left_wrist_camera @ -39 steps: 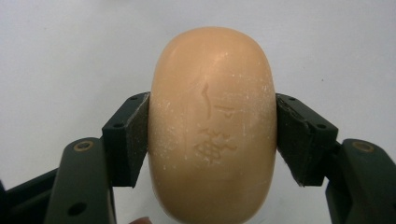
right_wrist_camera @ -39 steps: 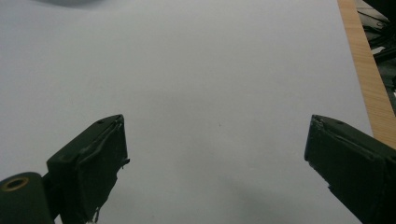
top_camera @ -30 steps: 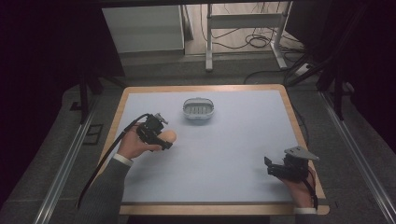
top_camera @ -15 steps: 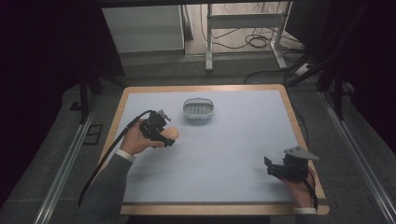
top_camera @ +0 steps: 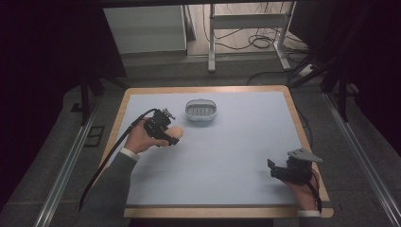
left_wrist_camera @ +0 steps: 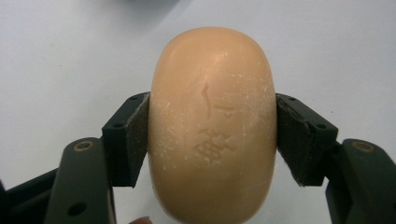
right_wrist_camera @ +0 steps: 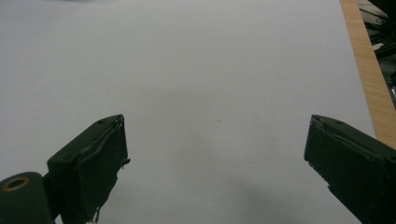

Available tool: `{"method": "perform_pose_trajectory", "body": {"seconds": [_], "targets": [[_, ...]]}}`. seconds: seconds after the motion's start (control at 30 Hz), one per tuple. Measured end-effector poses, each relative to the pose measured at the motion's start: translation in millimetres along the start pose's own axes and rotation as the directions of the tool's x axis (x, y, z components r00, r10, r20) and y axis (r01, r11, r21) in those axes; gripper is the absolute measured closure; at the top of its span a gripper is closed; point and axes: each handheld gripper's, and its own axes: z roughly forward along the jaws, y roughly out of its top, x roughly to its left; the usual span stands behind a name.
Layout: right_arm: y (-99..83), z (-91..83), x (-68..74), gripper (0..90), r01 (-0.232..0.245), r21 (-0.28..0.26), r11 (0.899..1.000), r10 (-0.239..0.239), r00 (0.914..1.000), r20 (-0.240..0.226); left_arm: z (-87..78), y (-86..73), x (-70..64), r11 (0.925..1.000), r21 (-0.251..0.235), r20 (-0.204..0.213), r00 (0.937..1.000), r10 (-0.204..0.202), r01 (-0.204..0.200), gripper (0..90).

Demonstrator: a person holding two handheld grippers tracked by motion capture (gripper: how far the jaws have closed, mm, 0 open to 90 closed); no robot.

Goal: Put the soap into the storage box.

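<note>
Setting is reading as a lab or data-recording workspace. A wood-edged table (top_camera: 120, 118) with a pale blue-grey mat (top_camera: 227, 156) is sitting between metal floor rails (top_camera: 61, 170); loose cables (top_camera: 255, 40) are lying by a metal frame stand (top_camera: 246, 21), with dark surroundings closing in.

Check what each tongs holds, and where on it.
Left tongs clamp the soap across its two long sides, near mid-length. Right tongs are open, holding nothing.
</note>
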Motion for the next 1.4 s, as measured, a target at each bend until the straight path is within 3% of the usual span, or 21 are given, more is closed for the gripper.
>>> {"method": "perform_pose_trajectory", "body": {"seconds": [0.53,0.77,1.4], "targets": [[0.0,-0.2,-0.2,5.9,0.0,0.0,1.0,0.0,1.0,0.001,-3.2,15.0,1.7,0.9997,0.001,-0.005,0.9997,0.025,-0.025,32.6],[-0.5,0.2,-1.5,6.0,0.0,0.001,1.0,0.0,1.0,0.0,-1.1,23.1,4.6,0.9997,-0.01,0.014,0.9997,0.021,-0.021,32.6],[-1.0,0.7,-2.1,6.0,-0.002,0.003,1.0,0.002,1.0,0.003,3.5,43.0,12.3,0.9997,0.004,0.006,0.9997,0.024,-0.024,32.6]]}}
